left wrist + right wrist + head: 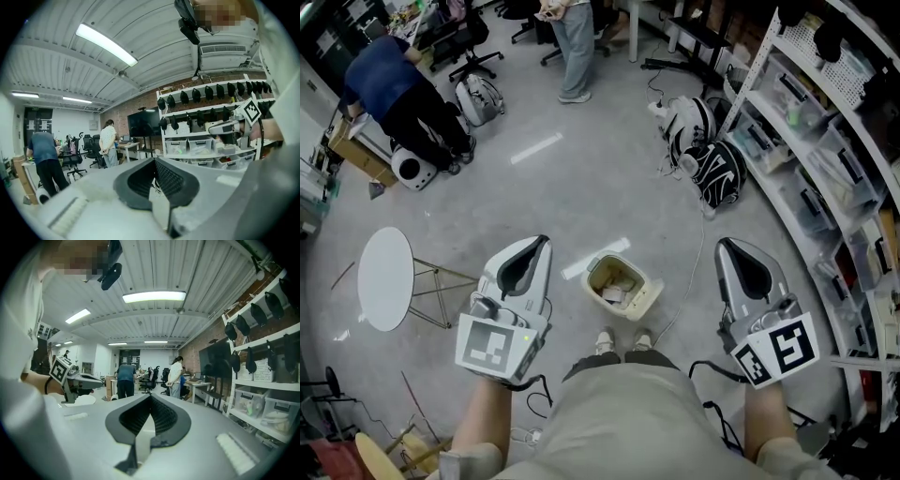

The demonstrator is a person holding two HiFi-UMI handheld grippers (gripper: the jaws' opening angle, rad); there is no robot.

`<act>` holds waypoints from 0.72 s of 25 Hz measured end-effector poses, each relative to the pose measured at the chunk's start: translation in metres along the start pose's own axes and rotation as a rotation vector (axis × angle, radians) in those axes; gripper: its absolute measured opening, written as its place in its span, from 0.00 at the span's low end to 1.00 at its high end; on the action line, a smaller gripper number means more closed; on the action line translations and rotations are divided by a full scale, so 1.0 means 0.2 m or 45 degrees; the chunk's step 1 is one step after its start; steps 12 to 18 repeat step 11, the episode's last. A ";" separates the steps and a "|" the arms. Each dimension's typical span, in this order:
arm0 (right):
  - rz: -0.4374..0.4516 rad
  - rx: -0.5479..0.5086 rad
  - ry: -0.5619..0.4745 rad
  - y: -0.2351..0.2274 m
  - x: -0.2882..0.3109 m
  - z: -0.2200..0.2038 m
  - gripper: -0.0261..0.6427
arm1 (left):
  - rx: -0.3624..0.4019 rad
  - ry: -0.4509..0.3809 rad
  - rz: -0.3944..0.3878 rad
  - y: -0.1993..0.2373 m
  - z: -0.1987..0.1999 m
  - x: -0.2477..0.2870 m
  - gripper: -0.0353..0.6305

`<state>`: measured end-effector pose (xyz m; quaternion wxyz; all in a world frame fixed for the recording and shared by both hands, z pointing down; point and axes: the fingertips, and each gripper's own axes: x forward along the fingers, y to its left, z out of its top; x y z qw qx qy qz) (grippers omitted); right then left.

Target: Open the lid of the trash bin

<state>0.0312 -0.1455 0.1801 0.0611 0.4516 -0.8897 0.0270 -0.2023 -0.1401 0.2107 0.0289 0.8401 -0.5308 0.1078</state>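
A small cream trash bin (623,286) stands on the grey floor just ahead of the person's shoes, between my two grippers. Its top shows an open mouth with pale scraps inside; I cannot make out a lid. My left gripper (542,242) is held above the floor to the bin's left, jaws shut on nothing. My right gripper (724,246) hangs to the bin's right, also shut and empty. Both gripper views look out level across the room: the left gripper (154,160) and the right gripper (150,397) show closed tips, and the bin is not in them.
A round white side table (384,278) stands at the left. Backpacks (712,164) lie by white shelving (825,159) along the right. A cable (689,291) runs past the bin. A person in blue (394,84) bends over at far left; another person (572,47) stands further back.
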 end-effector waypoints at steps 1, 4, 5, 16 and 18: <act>-0.003 -0.003 -0.002 -0.01 0.00 0.01 0.04 | -0.002 -0.001 0.003 0.00 0.00 0.00 0.06; -0.011 -0.010 -0.012 -0.04 0.01 0.02 0.04 | 0.001 -0.003 0.010 0.01 0.01 0.02 0.06; -0.012 -0.011 -0.013 -0.05 0.02 0.02 0.04 | 0.003 -0.003 0.011 0.01 0.01 0.02 0.06; -0.008 -0.007 -0.007 -0.05 0.05 0.02 0.04 | 0.005 0.014 0.012 0.03 0.01 0.04 0.06; -0.008 -0.007 -0.007 -0.05 0.05 0.02 0.04 | 0.005 0.014 0.012 0.03 0.01 0.04 0.06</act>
